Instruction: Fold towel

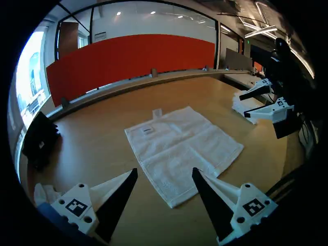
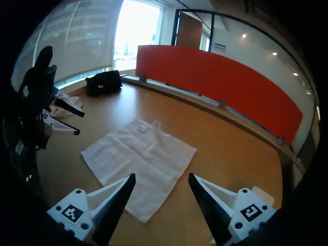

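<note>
Towel (image 1: pixel 182 143) (spread flat) ahead of left claw (image 1: pixel 164 169), right claw (image 2: pixel 161 175)

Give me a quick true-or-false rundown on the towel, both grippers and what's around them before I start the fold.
1. The towel lies spread out on the wooden table. True.
2. The left gripper is shut on the towel's edge. False: its jaws stand open and hold nothing.
3. The right gripper is open. True.
4. The black bag sits on top of the towel. False: it rests on the table by the window, well apart from the towel.
5. The partition behind the table is blue. False: it is red.
</note>
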`<state>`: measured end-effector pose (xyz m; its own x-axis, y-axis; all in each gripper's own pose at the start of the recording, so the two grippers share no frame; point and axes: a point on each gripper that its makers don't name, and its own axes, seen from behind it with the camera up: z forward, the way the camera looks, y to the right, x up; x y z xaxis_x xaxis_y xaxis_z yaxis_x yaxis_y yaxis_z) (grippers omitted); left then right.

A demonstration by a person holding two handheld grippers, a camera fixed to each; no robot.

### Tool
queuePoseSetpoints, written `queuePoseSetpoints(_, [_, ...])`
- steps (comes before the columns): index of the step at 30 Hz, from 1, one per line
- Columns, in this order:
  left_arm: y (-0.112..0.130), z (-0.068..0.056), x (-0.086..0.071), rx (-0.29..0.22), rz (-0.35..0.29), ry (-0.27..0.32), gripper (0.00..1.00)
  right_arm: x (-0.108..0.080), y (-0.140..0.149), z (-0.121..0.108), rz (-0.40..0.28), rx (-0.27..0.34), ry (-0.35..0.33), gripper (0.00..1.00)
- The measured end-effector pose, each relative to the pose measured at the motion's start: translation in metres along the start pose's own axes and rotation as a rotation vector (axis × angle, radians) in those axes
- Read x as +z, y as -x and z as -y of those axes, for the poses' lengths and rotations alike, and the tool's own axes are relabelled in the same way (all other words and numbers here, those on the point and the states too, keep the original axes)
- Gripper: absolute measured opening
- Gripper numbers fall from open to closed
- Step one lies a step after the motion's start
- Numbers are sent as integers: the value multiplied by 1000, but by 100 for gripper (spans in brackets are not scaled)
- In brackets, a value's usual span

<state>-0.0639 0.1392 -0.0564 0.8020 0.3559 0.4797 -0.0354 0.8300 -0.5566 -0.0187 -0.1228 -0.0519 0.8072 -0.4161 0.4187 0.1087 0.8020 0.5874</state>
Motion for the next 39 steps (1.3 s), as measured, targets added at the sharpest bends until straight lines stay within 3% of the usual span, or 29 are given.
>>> queuePoseSetpoints(14, [55,-6,25,27,126,22,99,19,49,15,84,8,-29,100])
queuePoseSetpoints(26, [89,-14,29,4,209,41,99,18,87,25,148,28,-53,100])
queuePoseSetpoints(39, [102,-21,33,1,256,54,99,21,112,29,188,22,-77,98])
